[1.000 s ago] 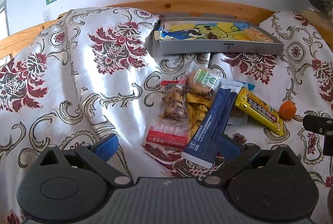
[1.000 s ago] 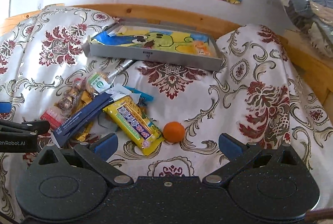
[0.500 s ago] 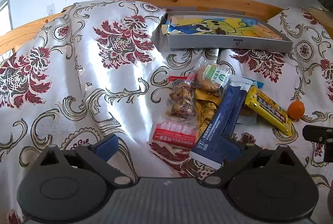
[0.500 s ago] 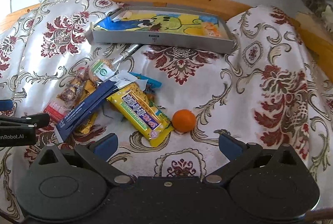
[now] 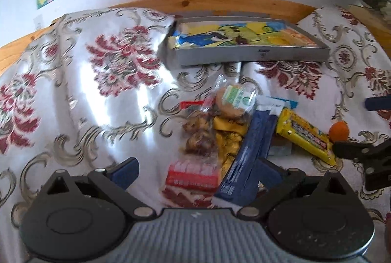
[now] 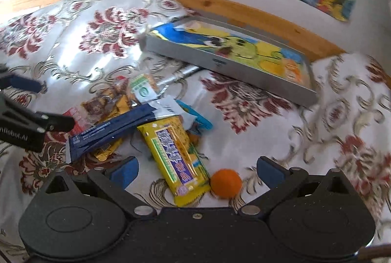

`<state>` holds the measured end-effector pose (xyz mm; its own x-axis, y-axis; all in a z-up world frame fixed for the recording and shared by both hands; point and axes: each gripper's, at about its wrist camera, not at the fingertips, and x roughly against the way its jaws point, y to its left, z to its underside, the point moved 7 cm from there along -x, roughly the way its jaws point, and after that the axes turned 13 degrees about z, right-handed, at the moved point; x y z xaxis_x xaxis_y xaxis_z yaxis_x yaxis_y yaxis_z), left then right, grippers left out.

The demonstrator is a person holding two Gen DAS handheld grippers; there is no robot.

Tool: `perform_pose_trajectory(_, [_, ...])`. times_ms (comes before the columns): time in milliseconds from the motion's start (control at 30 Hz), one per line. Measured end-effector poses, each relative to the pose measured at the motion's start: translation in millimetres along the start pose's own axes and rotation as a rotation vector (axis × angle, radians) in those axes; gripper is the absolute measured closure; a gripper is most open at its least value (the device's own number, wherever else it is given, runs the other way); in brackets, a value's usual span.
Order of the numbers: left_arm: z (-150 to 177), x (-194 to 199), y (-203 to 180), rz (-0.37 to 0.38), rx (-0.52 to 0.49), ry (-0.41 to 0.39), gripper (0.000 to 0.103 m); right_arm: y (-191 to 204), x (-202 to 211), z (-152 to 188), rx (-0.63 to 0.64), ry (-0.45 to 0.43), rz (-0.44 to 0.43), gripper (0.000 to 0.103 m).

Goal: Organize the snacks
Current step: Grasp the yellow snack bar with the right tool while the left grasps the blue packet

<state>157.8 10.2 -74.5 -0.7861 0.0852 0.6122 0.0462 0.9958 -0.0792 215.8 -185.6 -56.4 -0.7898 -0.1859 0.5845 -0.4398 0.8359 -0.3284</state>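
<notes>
The snacks lie heaped on a flowered cloth (image 5: 117,101), short of the grey tray (image 5: 251,54) by the wooden rail. The left gripper (image 5: 195,171) is spread wide over the near end of the pile, its right pad touching or just behind the long blue packet (image 5: 254,148), which overlaps a red-and-clear bag (image 5: 195,160). The right gripper (image 6: 195,171), also released, hangs over the yellow packet (image 6: 176,155) and a small orange ball (image 6: 226,183) (the two lie just beside each other). A metal rod (image 6: 180,75) pokes out from under the tray.

One tray (image 6: 227,62), one orange ball (image 6: 226,183), one yellow bar (image 6: 174,158), one navy packet (image 6: 110,130), two claws.
</notes>
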Motion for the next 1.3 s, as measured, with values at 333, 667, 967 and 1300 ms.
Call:
perform_pose_trajectory(333, [-14.1, -23.9, -19.0, 0.103, -0.164, 0.048, 0.001, 11.1, -22.3, -2.9, 0.168, -0.092, -0.098, 0.004])
perform_pose_trajectory(667, [-8.5, -54.1, -44.5, 0.255, -0.294, 0.178, 0.001, 9.2, -40.2, 1.5, 0.176, -0.087, -0.176, 0.011])
perform_pose_trajectory(967, [-9.9, -68.0, -45.3, 0.309, -0.308, 0.257, 0.009, 12.3, -51.3, 9.1, 0.218, -0.074, -0.197, 0.025])
perform_pose_trajectory(1300, [-14.6, -74.6, -46.1, 0.337, -0.273, 0.293, 0.028, 13.2, -57.7, 11.4, 0.202, -0.043, -0.232, 0.036])
